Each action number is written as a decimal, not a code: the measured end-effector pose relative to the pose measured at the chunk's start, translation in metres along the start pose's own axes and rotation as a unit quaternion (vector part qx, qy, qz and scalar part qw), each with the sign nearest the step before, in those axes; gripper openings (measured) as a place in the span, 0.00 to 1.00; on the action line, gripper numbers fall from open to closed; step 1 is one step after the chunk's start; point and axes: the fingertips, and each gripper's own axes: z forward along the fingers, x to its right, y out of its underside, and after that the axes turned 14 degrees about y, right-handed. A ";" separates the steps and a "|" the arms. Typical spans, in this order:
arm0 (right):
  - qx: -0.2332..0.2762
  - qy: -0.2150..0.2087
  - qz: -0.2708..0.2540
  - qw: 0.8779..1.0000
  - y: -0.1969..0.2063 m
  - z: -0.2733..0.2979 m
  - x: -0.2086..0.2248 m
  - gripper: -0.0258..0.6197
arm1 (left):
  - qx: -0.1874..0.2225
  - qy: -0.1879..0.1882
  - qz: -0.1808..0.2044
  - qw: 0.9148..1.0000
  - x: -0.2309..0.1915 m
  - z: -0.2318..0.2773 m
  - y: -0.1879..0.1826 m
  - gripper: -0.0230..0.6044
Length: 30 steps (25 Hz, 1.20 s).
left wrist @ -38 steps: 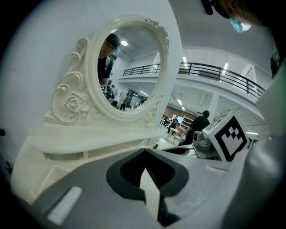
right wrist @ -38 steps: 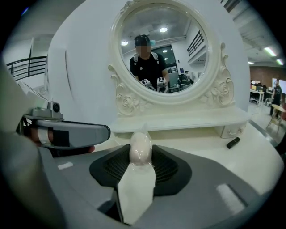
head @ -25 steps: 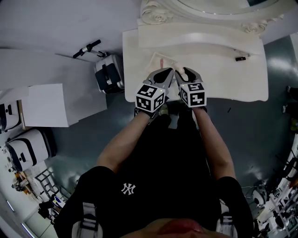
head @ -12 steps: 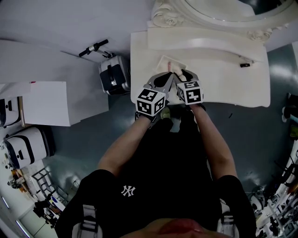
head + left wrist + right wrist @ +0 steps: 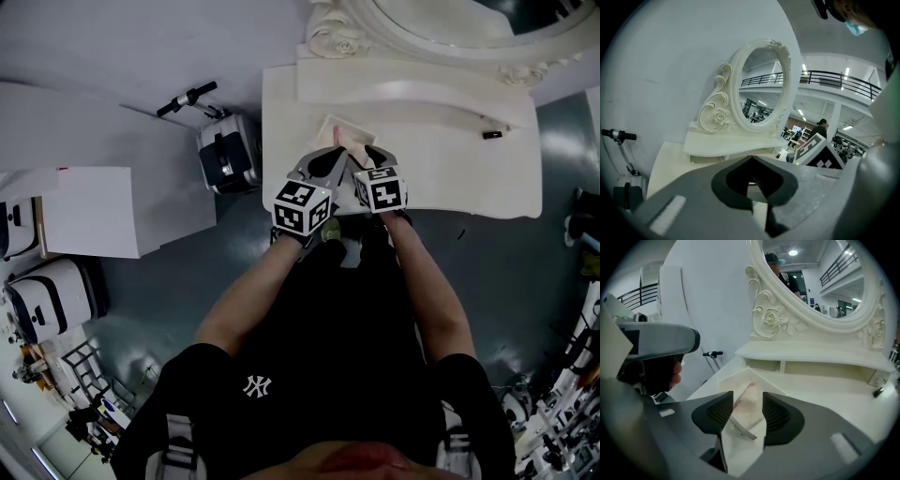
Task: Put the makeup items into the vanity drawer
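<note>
The white vanity counter (image 5: 469, 178) and its oval mirror (image 5: 811, 282) stand ahead, with a black case (image 5: 228, 150) on the floor to the left. The shallow drawer (image 5: 733, 376) holds a pink makeup tube (image 5: 746, 397). Over it the right gripper (image 5: 744, 405) has just been opening its jaws, and they stand clear either side of the tube. Beside it the left gripper (image 5: 753, 161) is closed and empty.

oval mirror (image 5: 763, 84) upright | scooter (image 5: 187, 97) by wall | white box (image 5: 89, 211) at left
</note>
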 end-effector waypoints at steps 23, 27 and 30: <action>0.061 0.134 0.120 0.982 0.016 -0.087 0.180 0.08 | -0.036 0.122 -0.013 0.992 0.095 0.151 -0.003 0.04; 0.057 0.151 0.135 0.978 0.029 -0.094 0.223 0.08 | -0.049 0.136 -0.010 0.989 0.113 0.188 0.001 0.04; 0.053 0.161 0.137 0.976 0.038 -0.097 0.252 0.08 | -0.057 0.143 -0.010 0.988 0.124 0.214 0.005 0.04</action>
